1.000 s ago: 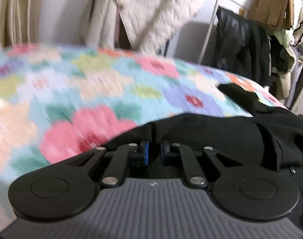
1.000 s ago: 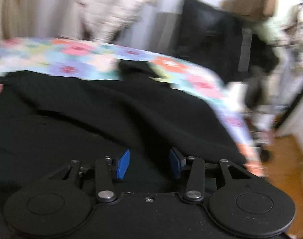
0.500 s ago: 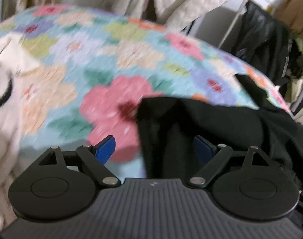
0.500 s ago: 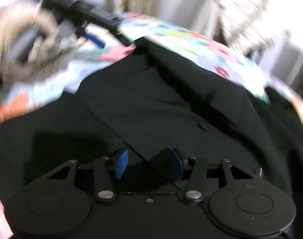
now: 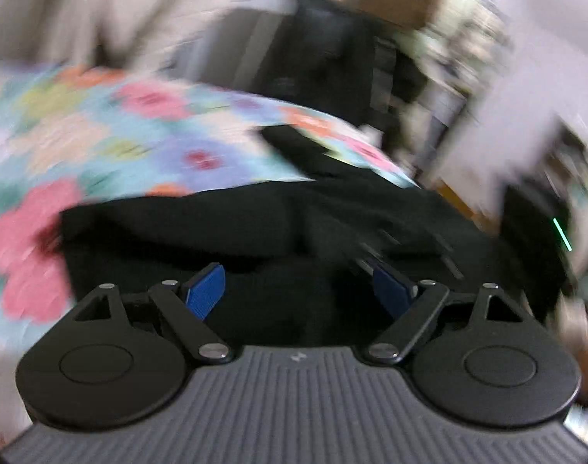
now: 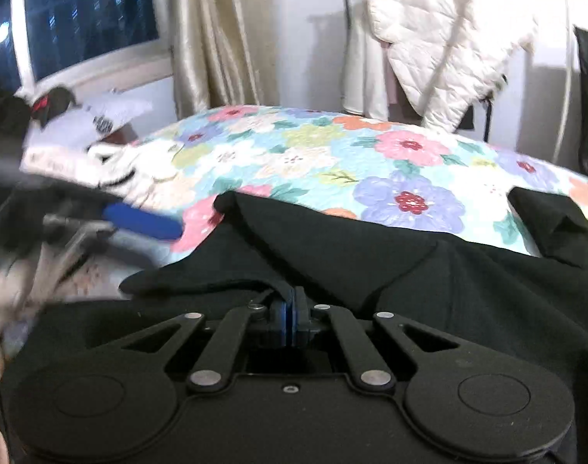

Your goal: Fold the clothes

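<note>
A black garment [image 6: 429, 282] lies spread over the near part of a floral quilt [image 6: 332, 154]. My right gripper [image 6: 290, 317] is shut on a fold of the black garment, and cloth bunches around its blue pads. In the blurred left wrist view the same black garment [image 5: 255, 224] fills the lower middle. My left gripper [image 5: 299, 292] hovers over it, open, with nothing between its blue pads [image 5: 205, 290]. From the right wrist view, the left gripper [image 6: 139, 224] shows as a blurred streak at the left edge.
A white quilted jacket [image 6: 448, 38] hangs on a rack behind the bed, beside beige curtains [image 6: 216, 38] and a window [image 6: 81, 11]. White and dark clothes [image 6: 81, 131] are piled at the bed's left. Dark coats [image 5: 324, 62] hang at the right.
My left gripper let go of the garment's edge, opened wide and swung right. My right gripper closed on a fold of the black garment and turned to face the bed's far side.
</note>
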`<state>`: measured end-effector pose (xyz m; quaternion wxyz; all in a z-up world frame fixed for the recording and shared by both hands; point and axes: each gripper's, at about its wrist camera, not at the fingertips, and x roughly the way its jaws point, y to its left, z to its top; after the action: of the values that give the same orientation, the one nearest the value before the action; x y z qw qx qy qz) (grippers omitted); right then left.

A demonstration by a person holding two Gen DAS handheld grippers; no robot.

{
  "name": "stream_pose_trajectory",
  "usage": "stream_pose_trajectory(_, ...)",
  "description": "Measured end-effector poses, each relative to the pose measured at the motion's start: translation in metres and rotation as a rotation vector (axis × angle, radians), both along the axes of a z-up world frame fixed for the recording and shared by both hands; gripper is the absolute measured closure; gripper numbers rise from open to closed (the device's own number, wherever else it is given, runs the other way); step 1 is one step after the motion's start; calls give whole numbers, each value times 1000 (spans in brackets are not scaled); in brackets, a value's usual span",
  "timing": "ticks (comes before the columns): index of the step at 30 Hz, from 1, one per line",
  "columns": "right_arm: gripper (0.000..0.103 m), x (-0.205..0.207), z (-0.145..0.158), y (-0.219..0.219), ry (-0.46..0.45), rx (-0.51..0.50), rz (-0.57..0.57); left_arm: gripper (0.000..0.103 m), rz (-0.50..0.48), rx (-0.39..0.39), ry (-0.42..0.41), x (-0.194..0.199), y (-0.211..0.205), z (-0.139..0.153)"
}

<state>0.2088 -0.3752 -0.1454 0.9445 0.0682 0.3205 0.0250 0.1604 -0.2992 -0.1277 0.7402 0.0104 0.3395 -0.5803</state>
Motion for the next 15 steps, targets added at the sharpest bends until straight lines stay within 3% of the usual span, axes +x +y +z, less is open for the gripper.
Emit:
stream_pose_trajectory(3,102,5,6,-9,9,-8,-14,17,-216,10,-106,-40,-8,5)
stream_pose_trajectory(6,102,5,4,-17,22,-16,-12,14,-303,55,-141,-64,-22,-7)
stream_pose_trajectory(10,102,-5,1,-29,10,50,-26,14,-115,388,-234,-59,-57,-57)
stream_pose_trajectory(13,101,-7,-4,-33,7,84,-35,2,39,499,-208,-26,-51,-89)
stream_pose_trajectory(15,101,-10,-7,-37,9,99,-43,1,143,459,-70,2,-35,-88)
